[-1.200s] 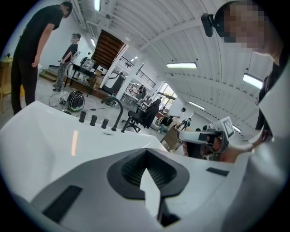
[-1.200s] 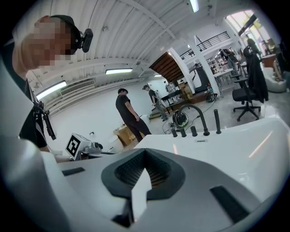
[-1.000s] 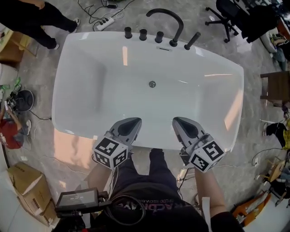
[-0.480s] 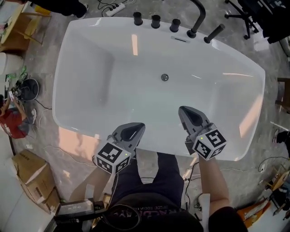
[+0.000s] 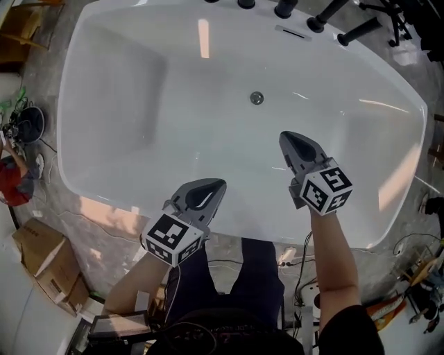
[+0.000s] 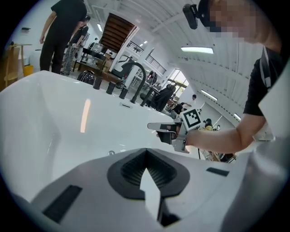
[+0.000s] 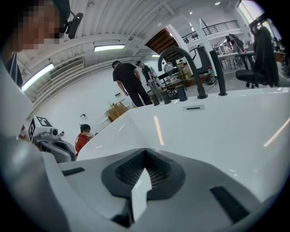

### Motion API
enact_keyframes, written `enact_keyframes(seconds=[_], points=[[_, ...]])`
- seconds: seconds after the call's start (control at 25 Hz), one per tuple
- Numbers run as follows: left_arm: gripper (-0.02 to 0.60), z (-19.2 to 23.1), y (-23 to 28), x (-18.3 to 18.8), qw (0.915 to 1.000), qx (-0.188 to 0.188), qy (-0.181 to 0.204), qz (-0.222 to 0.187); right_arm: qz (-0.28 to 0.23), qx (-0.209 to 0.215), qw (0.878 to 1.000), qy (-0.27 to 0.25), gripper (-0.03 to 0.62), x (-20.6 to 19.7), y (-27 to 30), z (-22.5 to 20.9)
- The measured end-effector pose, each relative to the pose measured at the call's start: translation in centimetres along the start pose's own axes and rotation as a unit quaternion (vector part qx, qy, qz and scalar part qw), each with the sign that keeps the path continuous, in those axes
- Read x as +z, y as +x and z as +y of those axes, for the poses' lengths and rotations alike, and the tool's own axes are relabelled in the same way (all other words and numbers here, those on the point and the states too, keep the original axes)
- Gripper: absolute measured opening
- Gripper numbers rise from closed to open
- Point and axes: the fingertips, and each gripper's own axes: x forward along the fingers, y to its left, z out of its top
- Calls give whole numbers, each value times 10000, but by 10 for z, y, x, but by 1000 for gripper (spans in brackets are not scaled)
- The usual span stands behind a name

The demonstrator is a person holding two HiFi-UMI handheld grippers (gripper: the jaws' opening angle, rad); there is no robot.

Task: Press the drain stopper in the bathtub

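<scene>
The white bathtub [image 5: 125, 83] fills the head view. Its small round metal drain stopper [image 5: 257, 98] sits on the tub floor toward the far side, and shows as a small disc [image 6: 111, 153] in the left gripper view. My right gripper [image 5: 286, 137] is shut and empty. It hangs over the tub floor, short of the stopper and a little to its right. My left gripper [image 5: 219, 184] is also shut and empty, over the tub's near wall. In the right gripper view the stopper is hidden behind the shut jaws.
Black faucet [image 7: 181, 56] and tap handles [image 5: 284, 8] line the tub's far rim. A cardboard box [image 5: 41, 267] and cables lie on the floor at the left. People stand beyond the tub [image 7: 131, 84]; a person in red [image 7: 84, 138] is at the left.
The head view has shifted forward over the tub. My right gripper has reached farther in, toward the drain stopper. My left gripper stays by the near rim.
</scene>
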Motion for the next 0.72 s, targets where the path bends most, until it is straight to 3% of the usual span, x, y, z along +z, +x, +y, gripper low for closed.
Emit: enact_keyframes(seconds=[0.44,0.72], points=[[8,47,28,-22,9994,-14,47,-342,292,-387,9987,160,17,-41,92,-86],[8,62,38,-27,9958,-94,-282,-866,602,-872,9929,535,18,-97,158,-169]])
